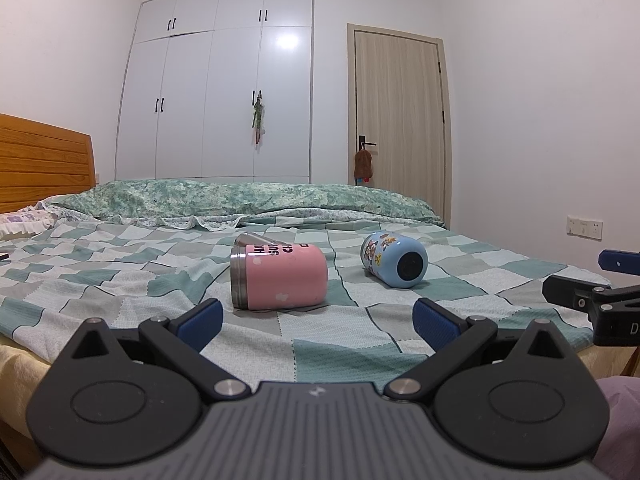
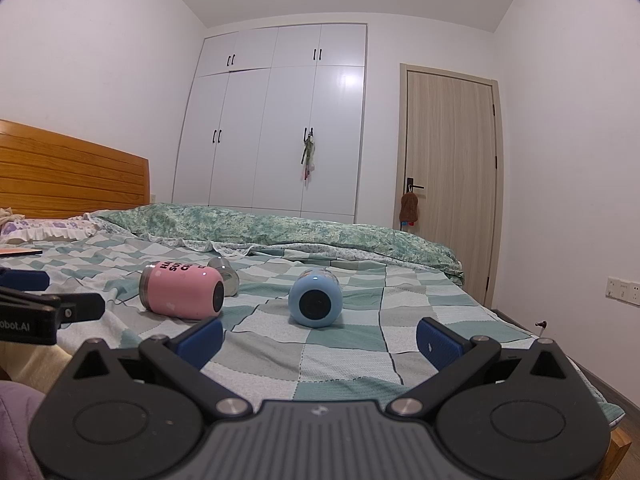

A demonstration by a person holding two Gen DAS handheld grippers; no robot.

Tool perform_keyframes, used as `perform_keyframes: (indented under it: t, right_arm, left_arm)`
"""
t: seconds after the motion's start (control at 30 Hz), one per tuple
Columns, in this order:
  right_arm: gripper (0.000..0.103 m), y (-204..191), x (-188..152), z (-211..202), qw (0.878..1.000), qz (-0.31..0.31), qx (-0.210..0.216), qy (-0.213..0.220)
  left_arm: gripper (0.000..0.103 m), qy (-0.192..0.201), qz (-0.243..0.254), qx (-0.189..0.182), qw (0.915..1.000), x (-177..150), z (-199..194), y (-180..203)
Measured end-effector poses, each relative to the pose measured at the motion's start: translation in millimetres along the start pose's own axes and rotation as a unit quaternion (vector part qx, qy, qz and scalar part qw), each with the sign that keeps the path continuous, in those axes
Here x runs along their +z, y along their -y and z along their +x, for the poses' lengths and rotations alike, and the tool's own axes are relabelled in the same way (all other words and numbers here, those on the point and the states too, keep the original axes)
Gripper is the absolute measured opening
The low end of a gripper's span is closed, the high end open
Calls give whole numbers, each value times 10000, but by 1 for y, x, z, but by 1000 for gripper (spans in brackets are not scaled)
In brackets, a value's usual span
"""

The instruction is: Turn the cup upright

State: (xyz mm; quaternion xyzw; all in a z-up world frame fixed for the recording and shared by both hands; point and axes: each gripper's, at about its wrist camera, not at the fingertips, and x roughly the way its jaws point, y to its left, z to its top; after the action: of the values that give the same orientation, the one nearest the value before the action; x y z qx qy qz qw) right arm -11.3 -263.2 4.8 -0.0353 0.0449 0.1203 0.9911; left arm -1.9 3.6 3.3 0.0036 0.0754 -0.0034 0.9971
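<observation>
We see two cups lying on their sides on the checked bedspread [image 1: 120,264], well ahead of both grippers. The pink cup [image 1: 280,276] is a squat cylinder with a matte pink body, black lettering and a bare steel band at its rim. Its long axis runs across the left wrist view, steel mouth to the left and rounded base to the right; from the right wrist view its dark base disc faces us. A shiny steel piece [image 2: 224,270] lies just behind it, touching or nearly so; we cannot tell which. The blue cup [image 2: 316,300] lies to its right, apart from it, a smooth pale-blue barrel with cartoon stickers, its axis pointing roughly toward us and its black circular base facing the cameras.

Our left gripper [image 1: 318,318] stands wide open, its ribbed blue pads [image 1: 202,322] holding nothing. Our right gripper [image 2: 320,338] is equally spread and empty. Both hover low over the near edge of the woven, green-and-white quilt.
</observation>
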Motion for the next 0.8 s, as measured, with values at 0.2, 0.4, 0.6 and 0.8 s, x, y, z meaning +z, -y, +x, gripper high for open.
perform_keyframes:
  t: [0.2, 0.4, 0.6, 0.8]
  right_arm:
    - [103, -4, 16, 12, 9984, -175, 482, -218]
    - [103, -36, 56, 67, 9883, -851, 1198, -420]
    - [103, -83, 90, 136, 9664, -1677, 1788, -778]
    - [103, -131, 104, 205, 9320, -2544, 2221, -1317]
  left_arm:
    - [103, -27, -280, -24, 9996, 17, 2, -14]
    - [103, -23, -268, 224, 9994, 38, 22, -45]
    - [103, -225, -75, 318, 9992, 56, 65, -78]
    - [103, -489, -2, 229, 9985, 61, 113, -110]
